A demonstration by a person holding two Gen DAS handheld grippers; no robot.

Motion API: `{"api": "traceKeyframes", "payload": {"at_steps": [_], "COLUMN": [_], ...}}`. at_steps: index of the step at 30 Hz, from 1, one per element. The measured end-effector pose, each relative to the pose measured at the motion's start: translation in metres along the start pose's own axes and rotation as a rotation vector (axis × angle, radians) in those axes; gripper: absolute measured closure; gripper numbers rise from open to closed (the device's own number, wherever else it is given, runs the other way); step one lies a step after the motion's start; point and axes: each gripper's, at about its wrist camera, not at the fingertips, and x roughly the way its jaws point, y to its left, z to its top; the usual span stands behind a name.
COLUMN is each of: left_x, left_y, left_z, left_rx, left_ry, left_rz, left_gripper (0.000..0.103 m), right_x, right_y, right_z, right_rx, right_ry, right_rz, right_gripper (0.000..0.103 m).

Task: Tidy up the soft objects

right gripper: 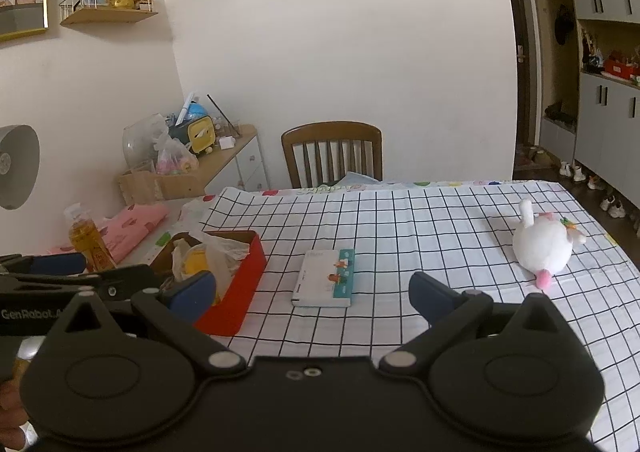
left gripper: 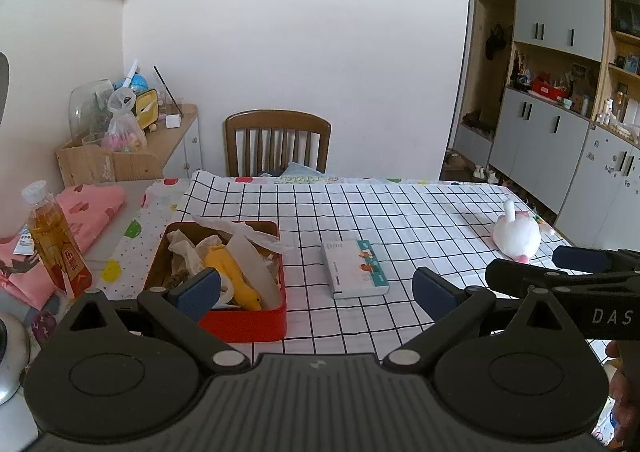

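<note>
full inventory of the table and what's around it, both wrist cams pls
plush toy: 1, white with pink, right side of table
box: 1, white and teal, table centre
tin: 1, red, left, holds yellow toy and crumpled wrappers
bottle: 1, amber drink, left edge
cloth: 1, pink, behind bottle
chair: 1, brown wood, far side
tablecloth: 1, white, black grid
left gripper: open, empty
right gripper: open, empty

Bare checked cloth [right gripper: 420, 236] lies between the flat box [right gripper: 325, 278] and plush toy [right gripper: 540, 242].
</note>
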Motion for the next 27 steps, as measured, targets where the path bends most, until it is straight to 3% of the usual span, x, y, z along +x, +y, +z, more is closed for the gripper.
{"api": "traceKeyframes", "payload": {"at_steps": [27], "left_x": [-0.0080], "left_y": [-0.0011], "left_z": [-0.0042], "left_rx": [0.001], "left_ry": [-0.009], "left_rz": [-0.002], "left_gripper": [0.000], "right_x": [-0.0071], "right_y": [0.0035], "right_z": [-0.0030], "right_rx": [-0.004], "right_ry": [-0.014], "right_rz": [-0.018], "right_gripper": [0.000]}}
